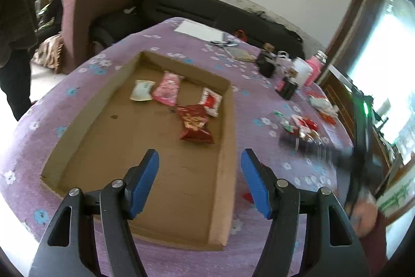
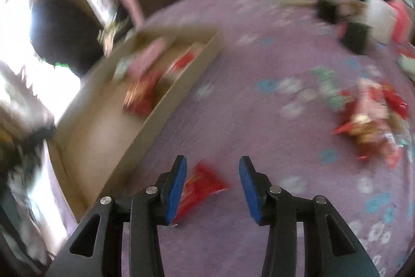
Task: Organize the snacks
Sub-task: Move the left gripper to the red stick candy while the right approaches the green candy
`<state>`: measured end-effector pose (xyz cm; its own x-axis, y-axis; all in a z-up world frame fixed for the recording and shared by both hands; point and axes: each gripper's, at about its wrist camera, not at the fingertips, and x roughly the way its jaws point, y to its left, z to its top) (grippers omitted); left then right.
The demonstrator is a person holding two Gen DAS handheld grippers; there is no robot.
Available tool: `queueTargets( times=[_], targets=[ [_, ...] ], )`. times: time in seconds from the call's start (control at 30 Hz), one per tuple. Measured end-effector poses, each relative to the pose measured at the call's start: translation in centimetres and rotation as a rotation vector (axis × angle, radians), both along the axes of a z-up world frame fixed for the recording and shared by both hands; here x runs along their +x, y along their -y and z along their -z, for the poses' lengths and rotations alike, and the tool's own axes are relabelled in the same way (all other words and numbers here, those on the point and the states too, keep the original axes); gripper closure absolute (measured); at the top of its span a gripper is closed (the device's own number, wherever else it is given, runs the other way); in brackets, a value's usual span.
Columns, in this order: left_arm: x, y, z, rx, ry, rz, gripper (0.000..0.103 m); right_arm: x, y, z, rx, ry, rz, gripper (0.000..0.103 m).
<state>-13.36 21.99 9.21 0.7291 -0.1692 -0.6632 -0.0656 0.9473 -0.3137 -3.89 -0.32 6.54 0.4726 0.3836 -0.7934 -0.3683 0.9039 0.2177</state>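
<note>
my left gripper (image 1: 199,182) hangs over the near end of the shallow cardboard tray (image 1: 225,173), its blue pads spread apart with nothing between them; only bare tray floor shows in the gap; the tray sits on the purple flowered tablecloth (image 1: 52,105); inside it, toward the far end, i see four snacks: a white packet (image 1: 141,94), a pink packet (image 1: 167,91) just beside it, a red-and-white packet (image 1: 212,101) by the far right wall, and a dark red packet (image 1: 195,125) nearest to me, touching the red-and-white one; out on the cloth to the right of the tray lies a loose pile of more snacks (image 1: 303,126), well apart from the tray.

my right gripper (image 2: 212,188) view is badly smeared; its jaws stand apart over the cloth just outside the tray's long wall (image 2: 166,105); a red packet (image 2: 199,186) lies between them, close against the left pad (image 2: 176,186); the other pad is clear of it, so it is not clamped; the loose pile (image 2: 368,118) shows at the far right.
</note>
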Motion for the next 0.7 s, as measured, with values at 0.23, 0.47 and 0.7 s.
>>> queueTargets(
  times=[0.23, 0.47, 0.7],
  targets=[
    [-0.3, 2.3, -0.3, 0.034, 0.016, 0.096, 0.038, 7.5, 3.2, -0.6, -0.018, 0.043, 0.184, 0.045],
    [-0.7, 3.0, -0.3, 0.067, 0.012, 0.109, 0.038, 10.7, 1.5, 3.5, -0.221, -0.031, 0.238, 0.045],
    [-0.3, 3.0, 0.1, 0.023, -0.016, 0.096, 0.038, 8.7, 2.2, 3.2, -0.145, -0.093, 0.176, 0.081]
  ],
)
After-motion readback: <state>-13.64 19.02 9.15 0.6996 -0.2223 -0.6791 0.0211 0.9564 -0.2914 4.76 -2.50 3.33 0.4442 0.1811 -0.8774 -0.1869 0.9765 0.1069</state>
